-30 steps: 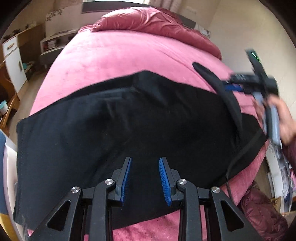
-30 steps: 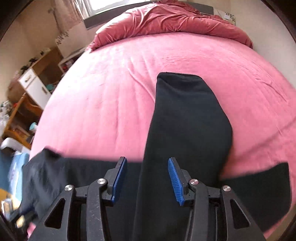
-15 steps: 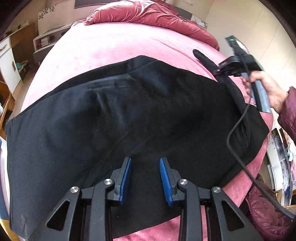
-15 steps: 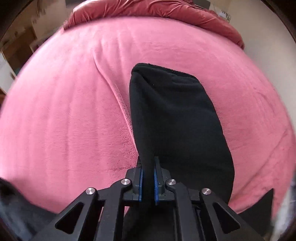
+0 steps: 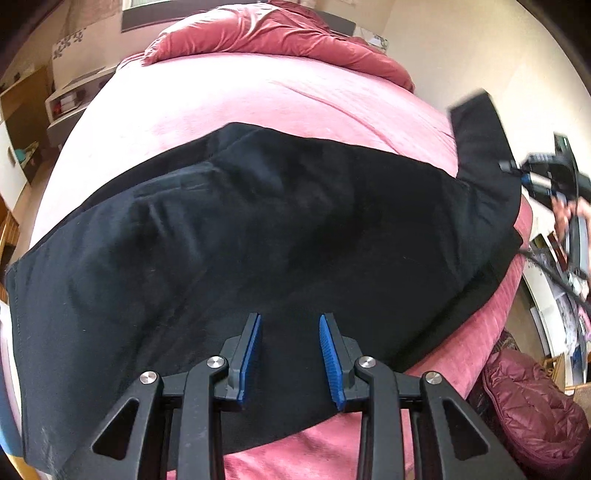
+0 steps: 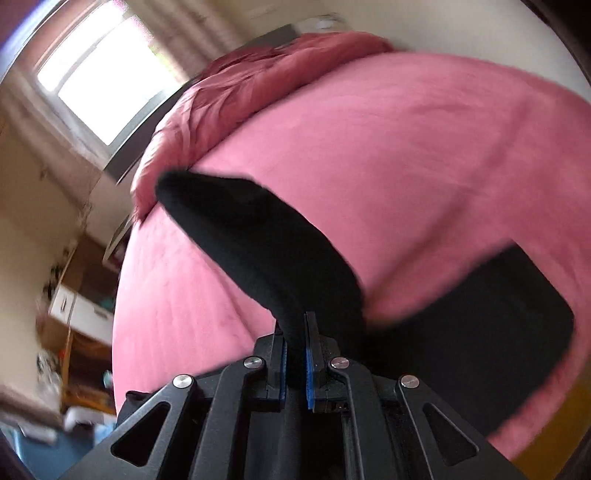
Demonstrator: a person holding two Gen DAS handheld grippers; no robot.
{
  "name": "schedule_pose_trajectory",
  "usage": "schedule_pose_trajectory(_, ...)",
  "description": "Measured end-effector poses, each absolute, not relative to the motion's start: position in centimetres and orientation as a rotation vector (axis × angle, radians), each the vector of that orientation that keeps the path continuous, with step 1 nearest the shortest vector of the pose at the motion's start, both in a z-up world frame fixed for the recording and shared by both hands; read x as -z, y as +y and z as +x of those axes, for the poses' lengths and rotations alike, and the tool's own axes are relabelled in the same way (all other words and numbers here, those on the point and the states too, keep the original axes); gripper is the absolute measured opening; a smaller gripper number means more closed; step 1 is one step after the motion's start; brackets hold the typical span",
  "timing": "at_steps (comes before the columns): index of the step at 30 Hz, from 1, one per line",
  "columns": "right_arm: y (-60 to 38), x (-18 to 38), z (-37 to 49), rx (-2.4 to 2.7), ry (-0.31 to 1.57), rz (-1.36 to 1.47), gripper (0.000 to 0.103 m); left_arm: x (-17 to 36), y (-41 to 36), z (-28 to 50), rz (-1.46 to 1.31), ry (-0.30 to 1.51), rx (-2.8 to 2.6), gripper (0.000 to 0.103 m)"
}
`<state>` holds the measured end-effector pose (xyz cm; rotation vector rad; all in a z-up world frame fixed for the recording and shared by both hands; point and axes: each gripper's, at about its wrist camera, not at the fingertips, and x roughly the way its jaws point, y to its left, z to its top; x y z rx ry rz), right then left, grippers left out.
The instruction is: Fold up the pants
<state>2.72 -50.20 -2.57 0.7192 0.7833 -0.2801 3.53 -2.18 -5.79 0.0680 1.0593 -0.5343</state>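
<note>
One leg of the pants [image 5: 280, 236] is rising at three o'clock, right tongs [image 6: 294, 363] pinching it; left tongs [image 5: 290, 354] are hovering spread; folding is barely starting.

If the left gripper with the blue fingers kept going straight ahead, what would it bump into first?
Most likely the black pants. The left gripper is open and points right at the cloth spread over the pink bed, with nothing in between. How close it already is cannot be told from the picture.

pants [image 5: 258, 229] spread across the bed [image 5: 258, 92], duvet [image 5: 266, 33] bunched behind them, shelf unit [image 5: 70, 103] left of the bed
</note>
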Motion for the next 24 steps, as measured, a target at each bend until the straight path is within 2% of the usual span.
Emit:
schedule_pose_trajectory(10, -54.1, 10.8, -4.5, 0.376, 0.789, 0.947, 0.008, 5.7, -5.1, 3.1, 0.169, 1.067, 0.581, 0.035)
schedule_pose_trajectory(13, -54.4, 12.5, -4.4, 0.357, 0.761, 1.014, 0.016, 6.3, -5.8, 3.1, 0.173, 1.079, 0.585, 0.035)
schedule_pose_trajectory(14, -54.8, 12.8, -4.5, 0.361, 0.747, 1.033, 0.028, 6.5, -6.1, 3.0, 0.178, 1.08, 0.584, 0.035)
schedule_pose_trajectory(16, -55.9, 12.7, -5.4, 0.376, 0.728, 1.043, 0.039, 6.8, -6.6, 2.8, 0.194, 1.077, 0.588, 0.035)
schedule_pose_trajectory(17, -56.6, 13.0, -5.4, 0.387, 0.72, 1.062, 0.04, 7.1, -7.0, 2.7, 0.203, 1.077, 0.59, 0.035)
schedule_pose_trajectory(19, -57.8, 12.8, -5.0, 0.42, 0.719, 1.062, 0.04, 7.5, -7.6, 2.7, 0.214, 1.081, 0.584, 0.035)
schedule_pose_trajectory(21, -58.6, 12.5, -4.9, 0.44, 0.715, 1.037, 0.034, 7.6, -7.9, 2.7, 0.201, 1.09, 0.588, 0.035)
schedule_pose_trajectory(22, -59.0, 12.2, -4.7, 0.446, 0.715, 1.021, 0.017, 7.6, -8.1, 2.5, 0.201, 1.09, 0.587, 0.035)
schedule_pose_trajectory(23, -59.2, 11.8, -4.6, 0.45, 0.717, 1.001, 0.008, 7.6, -8.2, 2.5, 0.204, 1.09, 0.586, 0.035)
schedule_pose_trajectory(24, -59.4, 11.1, -4.5, 0.451, 0.717, 0.972, 0.008, 7.6, -8.4, 2.5, 0.206, 1.088, 0.589, 0.035)
